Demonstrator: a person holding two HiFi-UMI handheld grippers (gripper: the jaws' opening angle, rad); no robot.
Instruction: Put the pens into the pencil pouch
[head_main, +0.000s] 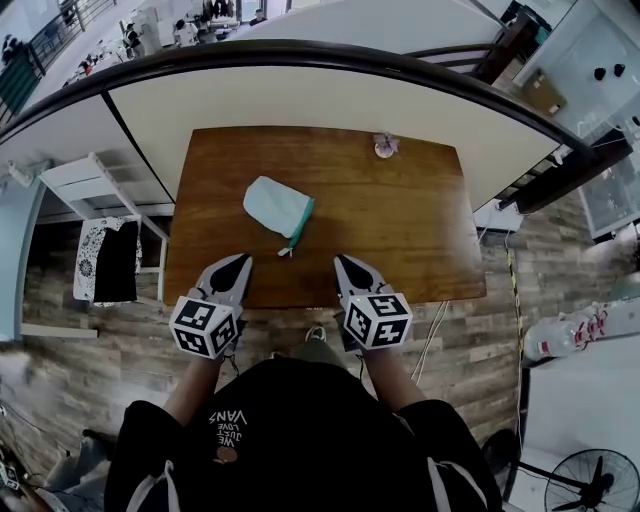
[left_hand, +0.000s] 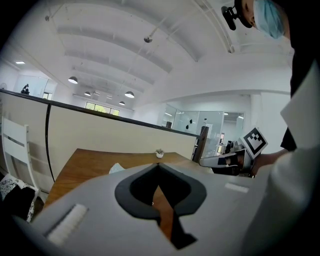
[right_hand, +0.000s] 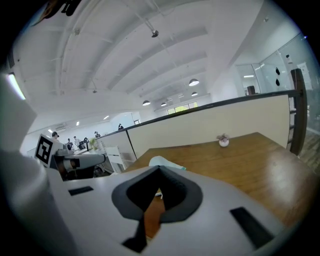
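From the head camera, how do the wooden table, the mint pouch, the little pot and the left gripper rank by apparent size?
1. The wooden table, by far the largest.
2. The mint pouch and the left gripper look about alike. The gripper sits nearer the camera, so I leave them unranked.
3. The little pot, smallest.

A brown wooden table (head_main: 400, 230) stands against a cream partition (head_main: 300, 95), on a plank floor (head_main: 470, 340). A small pot (head_main: 385, 147) sits near the table's far edge. Left of the table is a white rack (head_main: 90, 185), with patterned cloth (head_main: 105, 262) near it. A fan (head_main: 590, 485) shows at the lower right.
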